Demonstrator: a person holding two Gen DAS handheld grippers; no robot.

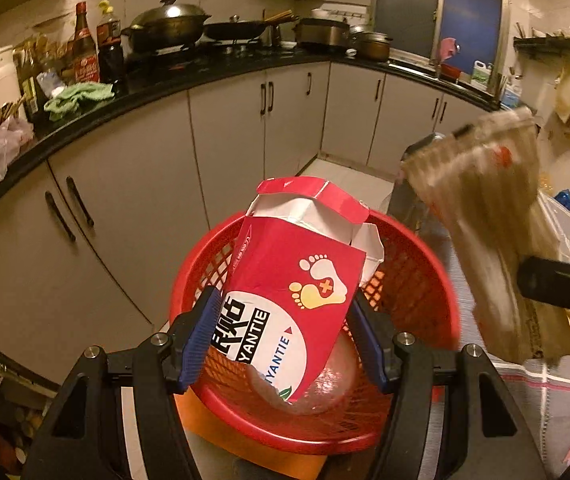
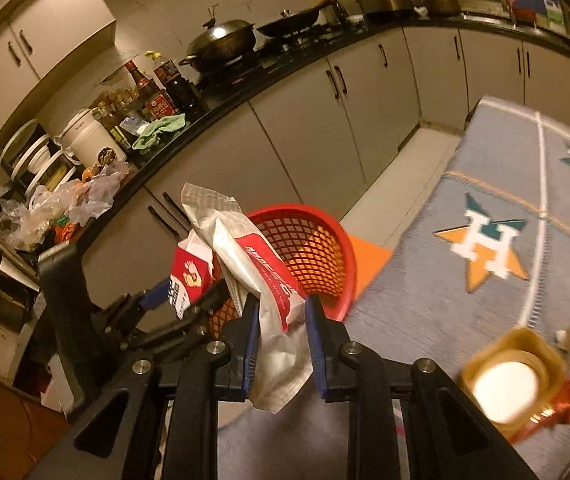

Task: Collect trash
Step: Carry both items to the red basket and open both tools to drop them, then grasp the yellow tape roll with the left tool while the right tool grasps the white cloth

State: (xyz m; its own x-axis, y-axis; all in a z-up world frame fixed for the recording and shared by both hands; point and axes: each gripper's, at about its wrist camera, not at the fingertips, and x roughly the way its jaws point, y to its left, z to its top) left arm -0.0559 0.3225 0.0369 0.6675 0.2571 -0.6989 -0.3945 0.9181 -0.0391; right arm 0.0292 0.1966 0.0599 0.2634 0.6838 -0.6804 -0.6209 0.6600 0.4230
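The left gripper (image 1: 283, 334) holds a red carton (image 1: 289, 280) printed with footprints, its blue-padded jaws pinching the carton's lower sides; the carton tilts forward out of the jaws, its torn-open top flaps ahead and above them. Directly beyond and below the jaws sits a red mesh basket (image 1: 417, 280), and the carton's bottom corner hangs over the basket's inside, above a pale round thing lying in it that is too blurred to name. The basket stands on an orange board (image 2: 369, 260). The right gripper (image 2: 283, 330) pinches a crumpled white and red pouch (image 2: 253, 264) between its jaws; the pouch rises up and forward from them, with its loose lower end drooping behind the pads. Ahead of the right jaws the same red basket shows at the edge of a grey cloth-covered surface (image 2: 425, 300) printed with star logos. To the left of those jaws the left gripper (image 2: 189, 300) with its carton (image 2: 189, 276) appears just beside the basket's rim. To the right of the right jaws, near the camera, stands a yellow tub (image 2: 513, 376) with a white top, blurred.
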